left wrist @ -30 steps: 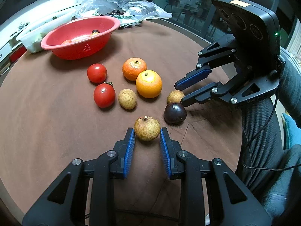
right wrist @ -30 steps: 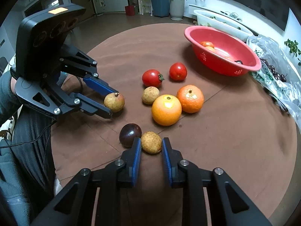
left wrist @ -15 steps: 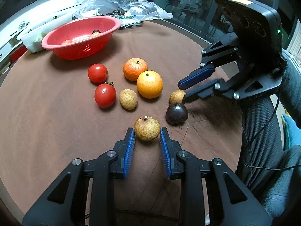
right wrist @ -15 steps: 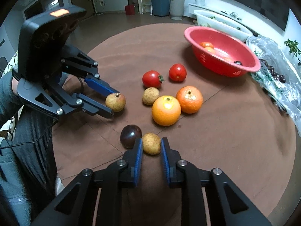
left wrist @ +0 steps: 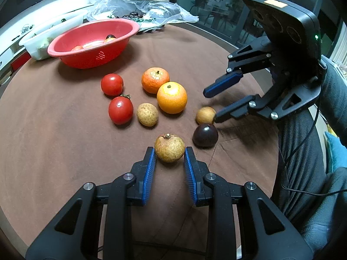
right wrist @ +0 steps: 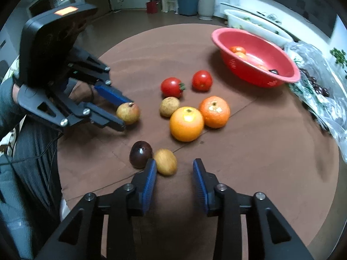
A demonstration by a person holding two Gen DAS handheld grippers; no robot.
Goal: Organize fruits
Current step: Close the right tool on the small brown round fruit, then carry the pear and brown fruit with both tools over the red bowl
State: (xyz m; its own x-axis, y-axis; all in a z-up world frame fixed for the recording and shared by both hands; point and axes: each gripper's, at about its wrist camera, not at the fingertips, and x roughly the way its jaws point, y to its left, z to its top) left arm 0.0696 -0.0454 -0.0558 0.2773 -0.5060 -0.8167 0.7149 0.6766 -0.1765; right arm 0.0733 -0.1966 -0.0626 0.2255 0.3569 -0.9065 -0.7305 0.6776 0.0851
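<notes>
My left gripper [left wrist: 169, 154] is shut on a brown speckled fruit [left wrist: 169, 148] with a stem, low at the brown tablecloth; the right wrist view shows the same grip on the fruit [right wrist: 128, 113]. My right gripper [right wrist: 174, 165] has its jaws opening. A small tan fruit [right wrist: 166, 161] lies on the cloth between them, against the left finger and clear of the right one. A dark purple fruit [right wrist: 140, 154] sits just left of it. In the left wrist view the right gripper [left wrist: 211, 106] hovers over the tan fruit [left wrist: 205, 114].
Two tomatoes [left wrist: 112, 84] [left wrist: 120, 110], a tangerine [left wrist: 155, 80], an orange [left wrist: 172, 97] and another speckled brown fruit [left wrist: 147, 114] cluster mid-table. A red bowl [left wrist: 121, 29] with fruit stands at the back, beside a plastic bag [left wrist: 147, 6] and a white tub [left wrist: 34, 43].
The right gripper's jaws have parted and let go of the small tan fruit, which now rests on the cloth. The left gripper keeps its grip and has not moved.
</notes>
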